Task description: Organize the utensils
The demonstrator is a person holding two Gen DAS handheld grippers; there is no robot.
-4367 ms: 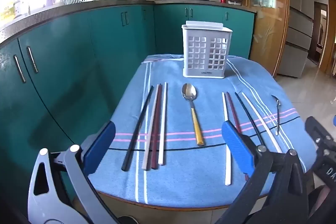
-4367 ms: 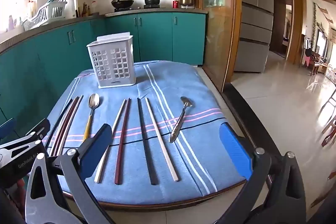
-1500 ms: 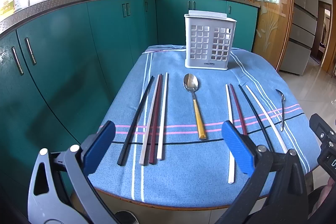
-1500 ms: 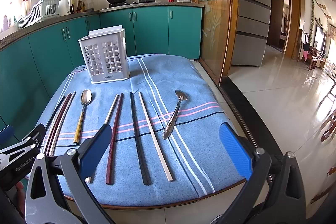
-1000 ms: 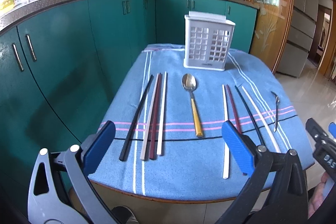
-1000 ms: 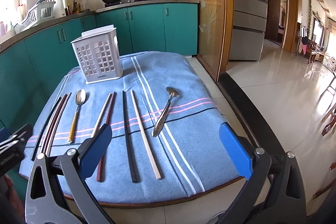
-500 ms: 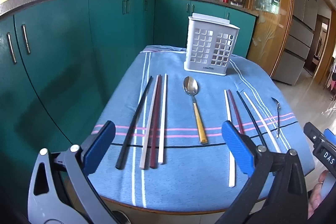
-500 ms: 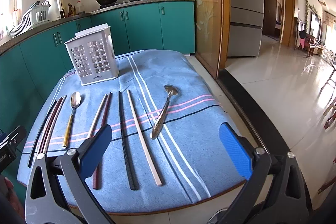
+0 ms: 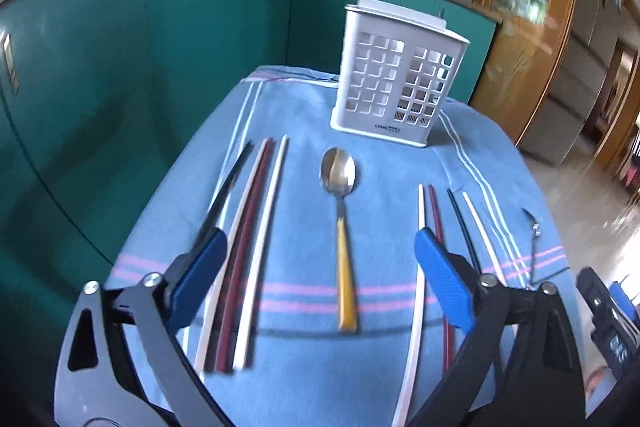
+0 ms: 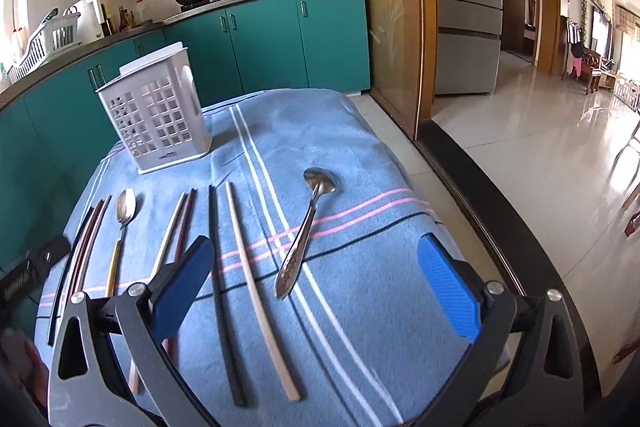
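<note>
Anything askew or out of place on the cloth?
Only the silver spoon: it lies slanted across the stripes while the chopsticks and the gold-handled spoon run roughly parallel. White holder stands upright. No spills or damage visible.

Your left gripper (image 9: 320, 275) has just been closing slightly, nothing between its jaws; your right gripper (image 10: 316, 275) gapes empty.

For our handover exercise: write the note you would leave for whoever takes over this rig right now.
Left gripper: jaws just narrowed slightly, open, empty, above the yellow-handled spoon.
Right gripper: open, empty, above the silver spoon.
All chopsticks lie flat on the blue cloth: four left of the yellow-handled spoon, four between the spoons.
White holder stands at the far end.
Done: nothing visibly stowed. Left: every utensil.
</note>
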